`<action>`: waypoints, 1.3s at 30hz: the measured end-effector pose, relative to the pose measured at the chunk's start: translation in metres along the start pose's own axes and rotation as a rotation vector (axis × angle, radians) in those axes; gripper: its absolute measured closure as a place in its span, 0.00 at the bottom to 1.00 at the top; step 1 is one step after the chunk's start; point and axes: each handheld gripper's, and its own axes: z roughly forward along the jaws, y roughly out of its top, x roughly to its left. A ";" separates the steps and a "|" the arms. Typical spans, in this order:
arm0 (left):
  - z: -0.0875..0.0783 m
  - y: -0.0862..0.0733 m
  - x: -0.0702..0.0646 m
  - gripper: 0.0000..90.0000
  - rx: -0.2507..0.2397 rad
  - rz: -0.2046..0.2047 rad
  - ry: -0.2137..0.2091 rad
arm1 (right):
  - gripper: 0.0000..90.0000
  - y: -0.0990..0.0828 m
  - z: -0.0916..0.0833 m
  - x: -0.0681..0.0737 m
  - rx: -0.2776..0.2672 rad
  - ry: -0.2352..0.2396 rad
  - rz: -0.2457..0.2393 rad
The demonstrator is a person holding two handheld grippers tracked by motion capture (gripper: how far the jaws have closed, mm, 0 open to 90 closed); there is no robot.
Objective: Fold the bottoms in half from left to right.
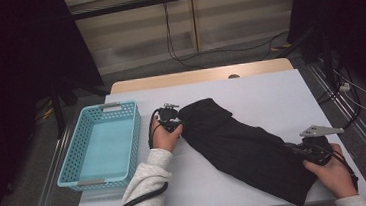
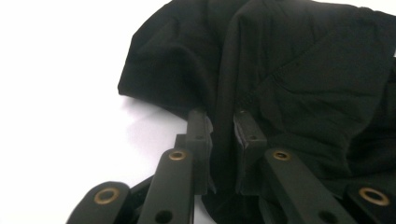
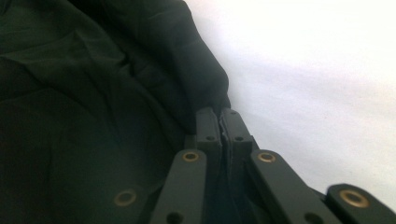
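Black cloth (image 1: 245,145) on white table (image 1: 270,95), left gripper (image 2: 223,130) pinching a fold, right gripper (image 3: 220,122) clamped on its edge

A white-topped table (image 1: 250,89), with what looks like a wooden edge at its far side, carries a black cloth (image 1: 245,145) lying slantwise across the middle and a blue basket (image 1: 78,157) at its left edge.

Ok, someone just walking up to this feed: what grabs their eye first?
The black garment lying slantwise across the white table, dark against the pale top. Next, a hand-held gripper at each end: the left hand-held gripper has a fold of the cloth between its jaws at the far end, and the right hand-held gripper is clamped on the near edge. Left of the cloth sits an empty blue basket.
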 end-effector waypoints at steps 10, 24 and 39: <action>-0.043 -0.020 0.023 0.71 -0.009 -0.043 0.077 | 0.97 0.004 0.002 -0.002 0.010 -0.001 -0.015; -0.017 -0.003 0.046 0.49 -0.030 0.001 0.135 | 0.97 0.007 -0.001 -0.019 0.019 -0.034 0.019; -0.023 0.002 0.038 0.93 0.041 -0.030 0.066 | 0.97 0.001 -0.004 -0.020 0.001 -0.025 0.019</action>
